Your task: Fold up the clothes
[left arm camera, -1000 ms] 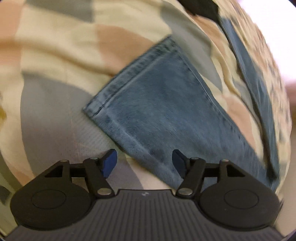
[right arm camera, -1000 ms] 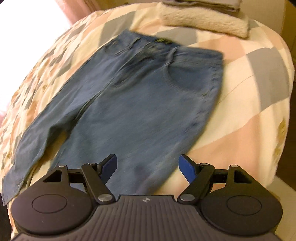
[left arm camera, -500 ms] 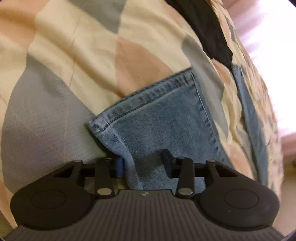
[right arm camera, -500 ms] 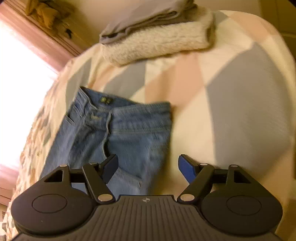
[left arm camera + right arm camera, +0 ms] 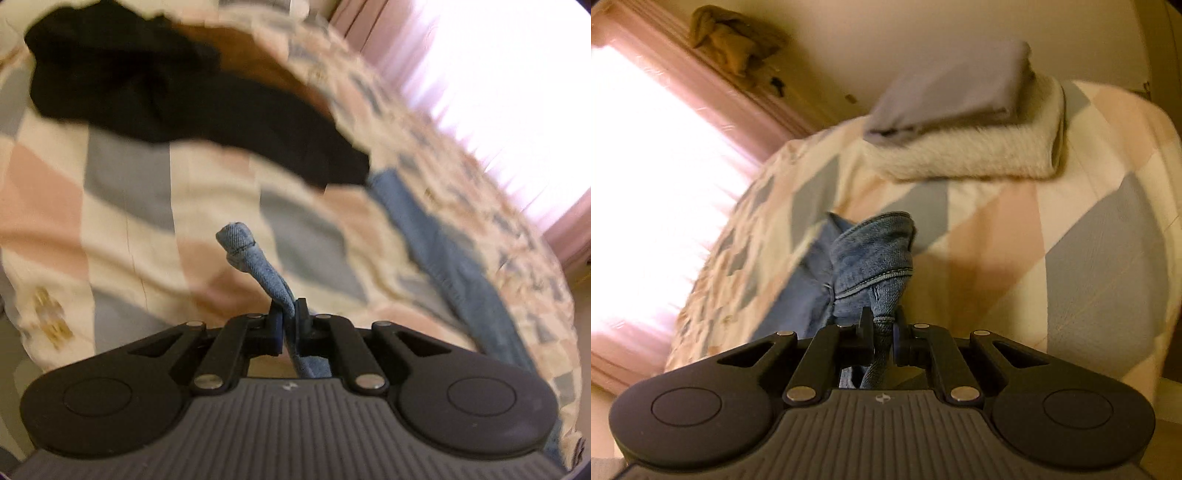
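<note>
Two bunched denim folds of jeans [image 5: 871, 254]: hem clenched in left gripper [image 5: 290, 314], waistband in right gripper [image 5: 882, 325]. Bare quilted bed [image 5: 1089, 251] rightward, folded stack [image 5: 964, 125] beyond.

the left gripper [image 5: 289, 318] pinches a bunched hem of the blue denim jeans [image 5: 255, 266]; beyond, a black garment [image 5: 177, 96] lies on the pastel patchwork bedspread [image 5: 122, 206].

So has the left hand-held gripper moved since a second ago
Yes. The left hand-held gripper has closed on the jeans hem and swung up, away from the flat denim; the black garment, at the frame's top edge before, now fills the upper view.
</note>
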Action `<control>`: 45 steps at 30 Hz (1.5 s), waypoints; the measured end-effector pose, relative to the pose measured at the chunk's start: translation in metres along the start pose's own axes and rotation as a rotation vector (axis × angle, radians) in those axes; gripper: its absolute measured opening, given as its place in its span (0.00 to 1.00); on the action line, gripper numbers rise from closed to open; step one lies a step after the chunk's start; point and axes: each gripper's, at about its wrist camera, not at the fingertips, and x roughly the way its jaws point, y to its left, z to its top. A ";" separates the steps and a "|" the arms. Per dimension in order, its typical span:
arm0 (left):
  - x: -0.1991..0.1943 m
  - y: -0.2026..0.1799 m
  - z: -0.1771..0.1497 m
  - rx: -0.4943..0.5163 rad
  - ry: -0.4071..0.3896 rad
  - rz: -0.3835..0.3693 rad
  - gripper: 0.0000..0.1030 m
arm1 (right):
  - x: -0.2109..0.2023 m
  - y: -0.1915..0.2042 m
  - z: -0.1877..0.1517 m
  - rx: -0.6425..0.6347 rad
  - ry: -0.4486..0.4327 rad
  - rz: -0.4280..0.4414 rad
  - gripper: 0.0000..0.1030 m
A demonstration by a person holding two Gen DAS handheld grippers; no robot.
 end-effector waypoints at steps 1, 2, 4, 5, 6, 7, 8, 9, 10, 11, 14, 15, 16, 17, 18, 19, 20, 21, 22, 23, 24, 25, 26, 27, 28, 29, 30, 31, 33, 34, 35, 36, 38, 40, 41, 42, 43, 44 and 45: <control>-0.009 -0.001 0.006 0.002 -0.028 -0.009 0.03 | -0.006 0.000 0.002 0.000 0.011 0.003 0.08; -0.014 0.001 0.008 0.024 -0.058 -0.003 0.04 | -0.006 -0.003 0.002 -0.013 0.025 -0.014 0.08; -0.012 0.007 0.010 0.079 -0.081 0.034 0.04 | -0.004 -0.012 0.000 -0.041 0.054 -0.054 0.08; 0.003 0.012 0.004 0.121 -0.041 0.065 0.04 | 0.004 -0.020 -0.008 -0.065 0.092 -0.098 0.08; 0.021 0.016 -0.010 0.163 0.019 0.123 0.04 | 0.014 -0.031 -0.018 -0.075 0.138 -0.144 0.08; 0.039 0.020 -0.023 0.204 0.077 0.180 0.03 | 0.024 -0.043 -0.028 -0.065 0.179 -0.184 0.09; 0.052 0.024 -0.037 0.236 0.114 0.215 0.03 | 0.034 -0.055 -0.037 -0.043 0.207 -0.214 0.09; 0.065 0.027 -0.050 0.268 0.152 0.250 0.03 | 0.039 -0.061 -0.044 -0.026 0.207 -0.232 0.09; 0.077 0.030 -0.063 0.297 0.187 0.283 0.03 | 0.040 -0.062 -0.048 -0.029 0.194 -0.234 0.10; 0.081 0.034 -0.069 0.268 0.195 0.291 0.03 | 0.041 -0.059 -0.048 -0.045 0.194 -0.241 0.11; 0.074 0.040 -0.071 0.202 0.172 0.326 0.15 | 0.038 -0.044 -0.042 -0.148 0.231 -0.312 0.21; 0.072 0.041 -0.069 0.195 0.166 0.347 0.18 | 0.036 -0.036 -0.039 -0.200 0.236 -0.341 0.26; 0.068 0.043 -0.064 0.191 0.160 0.366 0.21 | 0.034 -0.029 -0.037 -0.252 0.240 -0.370 0.35; 0.064 0.045 -0.059 0.187 0.153 0.385 0.23 | 0.031 -0.019 -0.036 -0.315 0.230 -0.406 0.42; 0.060 0.048 -0.054 0.184 0.146 0.406 0.23 | 0.029 -0.010 -0.036 -0.374 0.215 -0.441 0.43; 0.055 0.048 -0.049 0.190 0.127 0.452 0.22 | 0.026 -0.002 -0.036 -0.435 0.190 -0.478 0.43; 0.050 0.048 -0.044 0.198 0.108 0.498 0.21 | 0.021 0.005 -0.038 -0.499 0.156 -0.527 0.43; 0.045 0.046 -0.040 0.221 0.091 0.535 0.20 | 0.019 0.011 -0.039 -0.556 0.121 -0.566 0.43; 0.040 0.039 -0.038 0.260 0.091 0.564 0.17 | 0.015 0.016 -0.041 -0.605 0.091 -0.570 0.44; 0.038 0.031 -0.037 0.300 0.091 0.548 0.18 | 0.011 0.020 -0.044 -0.641 0.081 -0.526 0.44; 0.035 0.018 -0.038 0.334 0.093 0.496 0.18 | 0.009 0.024 -0.049 -0.658 0.104 -0.445 0.44; 0.037 0.003 -0.046 0.357 0.115 0.427 0.19 | 0.010 0.026 -0.054 -0.663 0.146 -0.365 0.43; 0.038 -0.012 -0.055 0.379 0.136 0.359 0.22 | 0.012 0.028 -0.061 -0.667 0.198 -0.308 0.38; 0.040 -0.028 -0.064 0.400 0.157 0.292 0.24 | 0.015 0.028 -0.069 -0.672 0.239 -0.288 0.38; 0.044 -0.041 -0.076 0.424 0.179 0.259 0.24 | 0.017 0.026 -0.075 -0.663 0.263 -0.310 0.38; 0.047 -0.049 -0.087 0.424 0.196 0.237 0.24 | 0.018 0.021 -0.079 -0.626 0.270 -0.330 0.39; 0.048 -0.053 -0.097 0.408 0.223 0.215 0.24 | 0.017 0.012 -0.077 -0.560 0.272 -0.330 0.39; 0.050 -0.056 -0.107 0.389 0.251 0.199 0.24 | 0.016 0.003 -0.075 -0.489 0.274 -0.327 0.40; 0.050 -0.056 -0.122 0.361 0.278 0.187 0.24 | 0.014 -0.020 -0.067 -0.334 0.249 -0.313 0.44; 0.050 -0.054 -0.127 0.354 0.292 0.179 0.25 | 0.015 -0.031 -0.061 -0.260 0.231 -0.305 0.46; 0.051 -0.053 -0.130 0.344 0.293 0.181 0.25 | 0.018 -0.039 -0.057 -0.192 0.212 -0.284 0.46; 0.053 -0.051 -0.132 0.334 0.295 0.182 0.26 | 0.021 -0.048 -0.052 -0.125 0.193 -0.261 0.46; 0.059 -0.048 -0.135 0.315 0.308 0.168 0.27 | 0.034 -0.056 -0.044 -0.039 0.171 -0.199 0.40; 0.065 -0.053 -0.138 0.336 0.316 0.166 0.27 | 0.047 -0.055 -0.043 -0.041 0.196 -0.218 0.15; 0.064 -0.057 -0.138 0.364 0.316 0.155 0.27 | 0.048 -0.048 -0.042 -0.096 0.191 -0.235 0.12; 0.064 -0.060 -0.137 0.391 0.317 0.143 0.27 | 0.048 -0.040 -0.041 -0.158 0.183 -0.253 0.11; 0.063 -0.064 -0.136 0.418 0.317 0.132 0.27 | 0.043 -0.028 -0.040 -0.246 0.153 -0.266 0.10; 0.062 -0.067 -0.135 0.446 0.317 0.120 0.27 | 0.037 -0.017 -0.038 -0.324 0.121 -0.280 0.09; 0.061 -0.071 -0.134 0.473 0.318 0.109 0.27 | 0.034 -0.011 -0.037 -0.367 0.105 -0.292 0.09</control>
